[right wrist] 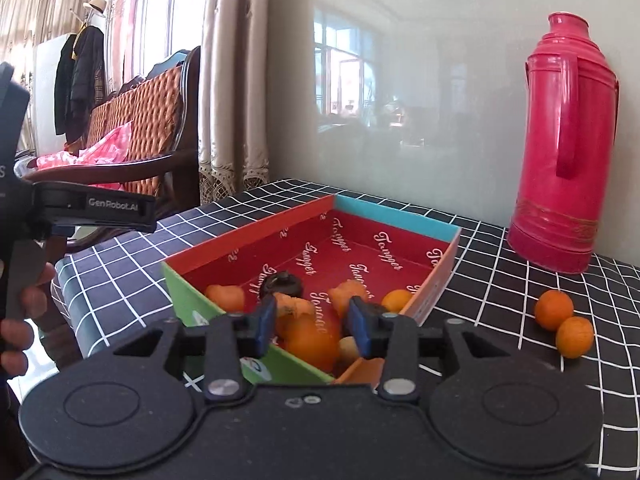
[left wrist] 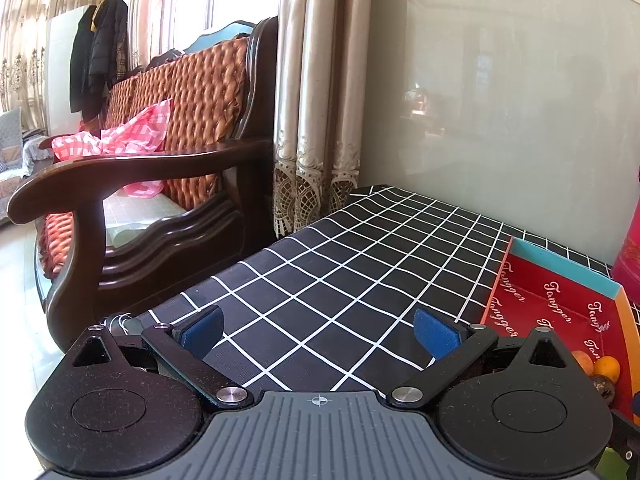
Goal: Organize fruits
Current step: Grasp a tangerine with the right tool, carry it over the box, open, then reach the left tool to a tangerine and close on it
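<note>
A red cardboard box (right wrist: pixel 256 236) with coloured walls stands on the checked tablecloth and holds several orange fruits (right wrist: pixel 226 297) and a dark fruit (right wrist: pixel 282 283). My right gripper (right wrist: pixel 312 326) hovers over the box's near corner, jaws partly open with an orange (right wrist: pixel 314 340) showing between and below them; contact cannot be told. Two oranges (right wrist: pixel 554 310) (right wrist: pixel 575 337) lie on the cloth to the box's right. My left gripper (left wrist: pixel 318 330) is open and empty over the bare cloth, left of the box (left wrist: pixel 560 300).
A tall pink thermos (right wrist: pixel 560 152) stands at the back right near the grey wall. A wooden sofa (left wrist: pixel 160 168) with orange cushions stands left of the table. The table's left edge (left wrist: pixel 224 268) drops off near the sofa arm.
</note>
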Demonstrator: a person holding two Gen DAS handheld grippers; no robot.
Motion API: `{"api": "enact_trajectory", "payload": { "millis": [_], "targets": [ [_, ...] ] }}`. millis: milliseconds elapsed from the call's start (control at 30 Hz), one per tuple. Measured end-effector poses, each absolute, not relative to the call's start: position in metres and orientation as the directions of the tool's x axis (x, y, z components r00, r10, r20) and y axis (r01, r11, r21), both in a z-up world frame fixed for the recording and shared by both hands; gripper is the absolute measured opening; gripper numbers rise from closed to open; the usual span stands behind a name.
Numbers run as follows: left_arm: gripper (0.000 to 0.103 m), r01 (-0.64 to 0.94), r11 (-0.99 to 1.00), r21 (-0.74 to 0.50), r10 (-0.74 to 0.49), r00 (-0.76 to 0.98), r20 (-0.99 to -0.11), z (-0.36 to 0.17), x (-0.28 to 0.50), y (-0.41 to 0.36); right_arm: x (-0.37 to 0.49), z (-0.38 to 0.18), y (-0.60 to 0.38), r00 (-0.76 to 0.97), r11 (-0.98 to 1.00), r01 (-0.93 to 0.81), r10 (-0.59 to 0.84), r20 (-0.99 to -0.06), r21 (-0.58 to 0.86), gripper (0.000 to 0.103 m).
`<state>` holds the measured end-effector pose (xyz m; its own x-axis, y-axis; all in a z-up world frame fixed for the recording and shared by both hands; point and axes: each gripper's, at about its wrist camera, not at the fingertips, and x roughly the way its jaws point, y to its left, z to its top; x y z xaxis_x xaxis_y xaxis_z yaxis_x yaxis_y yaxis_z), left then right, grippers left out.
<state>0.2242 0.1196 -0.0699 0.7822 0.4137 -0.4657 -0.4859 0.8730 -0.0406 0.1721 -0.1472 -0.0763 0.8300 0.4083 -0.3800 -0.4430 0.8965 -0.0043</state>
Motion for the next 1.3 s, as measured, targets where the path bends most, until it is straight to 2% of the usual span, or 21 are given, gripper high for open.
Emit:
{"api": "enact_trajectory", "payload": {
  "millis": [67,200,367,533,767,900,1100,1300],
  "targets": [
    [0.101,-0.485,0.873,-0.044,0.411,0.782,-0.469,-0.07,0.224,0.12,0.169,-0.073,-0.15,0.844,0.903,-0.429,0.404,-0.353,0.006,0.043],
    [0.101,-0.479,0.877,-0.042,0.406,0.785,-0.467,-0.07,0.224,0.117,0.164,-0.066,-0.162,0.896,0.935,-0.354,0.339,-0.287,0.0,0.068],
    [0.101,-0.463,0.886,-0.036,0.396,0.793,-0.464,-0.069,0.226,0.109,0.16,-0.061,-0.179,0.943,0.968,-0.25,0.237,-0.235,-0.026,0.075],
    [0.101,-0.43,0.902,-0.023,0.375,0.811,-0.449,-0.068,0.228,0.092,0.156,-0.059,-0.196,0.983,0.995,-0.018,0.001,-0.182,-0.094,0.091],
    [0.101,-0.331,0.944,-0.001,0.3,0.857,-0.419,-0.062,0.232,0.048,0.164,-0.065,-0.247,0.922,0.959,0.274,-0.283,-0.264,-0.073,0.092],
    [0.101,-0.233,0.972,0.015,0.22,0.892,-0.394,-0.058,0.235,0.01,0.161,-0.071,-0.282,0.849,0.903,0.424,-0.424,-0.315,-0.071,0.097],
    [0.101,-0.046,0.998,0.051,0.062,0.921,-0.385,-0.051,0.237,-0.063,0.147,-0.079,-0.329,0.773,0.839,0.541,-0.524,-0.357,-0.06,0.097],
    [0.101,0.103,0.989,0.106,-0.054,0.919,-0.392,-0.058,0.24,-0.134,0.129,-0.081,-0.356,0.728,0.793,0.605,-0.587,-0.354,-0.071,0.097]
  ]
}}
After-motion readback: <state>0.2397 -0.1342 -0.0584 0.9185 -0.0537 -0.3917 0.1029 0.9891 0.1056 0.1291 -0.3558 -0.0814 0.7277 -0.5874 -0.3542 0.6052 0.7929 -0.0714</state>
